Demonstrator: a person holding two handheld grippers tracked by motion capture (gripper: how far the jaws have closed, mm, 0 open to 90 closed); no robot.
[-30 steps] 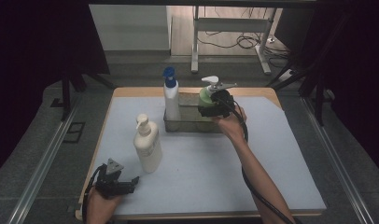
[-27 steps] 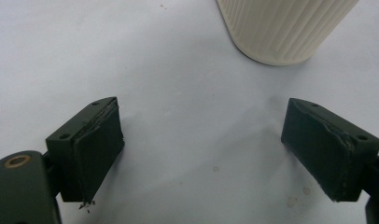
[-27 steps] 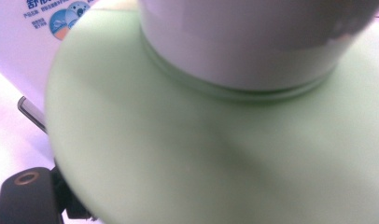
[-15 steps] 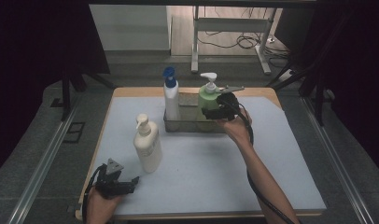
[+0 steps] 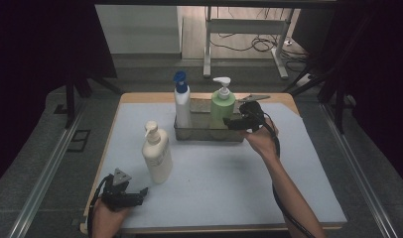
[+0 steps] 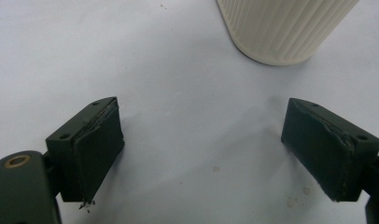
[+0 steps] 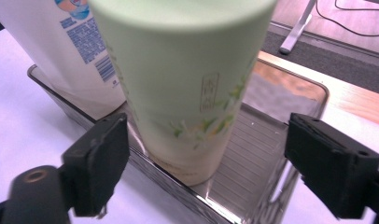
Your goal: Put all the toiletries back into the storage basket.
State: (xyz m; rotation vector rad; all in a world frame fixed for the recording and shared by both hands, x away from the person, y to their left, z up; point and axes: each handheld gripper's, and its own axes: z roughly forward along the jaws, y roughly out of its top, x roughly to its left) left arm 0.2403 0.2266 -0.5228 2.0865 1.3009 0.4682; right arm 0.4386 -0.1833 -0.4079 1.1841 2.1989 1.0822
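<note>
A green pump bottle [image 5: 222, 106] stands upright in a shallow clear tray [image 5: 209, 135], beside a white bottle with a blue cap [image 5: 181, 104]. My right gripper [image 5: 233, 123] sits just right of the green bottle, pointing at it. In the right gripper view the green bottle [image 7: 183, 84] stands just ahead of the open right gripper [image 7: 208, 140]. Its jaws have just been closing a little, and neither pad touches the bottle. A cream pump bottle [image 5: 157, 154] stands on the white mat. My left gripper [image 5: 139, 194] rests open at the front left, and its own view shows the cream bottle's base [image 6: 281, 28] ahead.
The white mat [image 5: 229, 183] covers a wooden table whose edge [image 5: 284, 98] shows at the back. The right part of the tray floor [image 7: 267, 135] is bare. Dark curtains and a metal stand [image 5: 239, 29] lie beyond the table.
My right gripper has drawn back to the right, away from the green bottle, which now stands free in the tray. The left gripper has stayed where it was.
</note>
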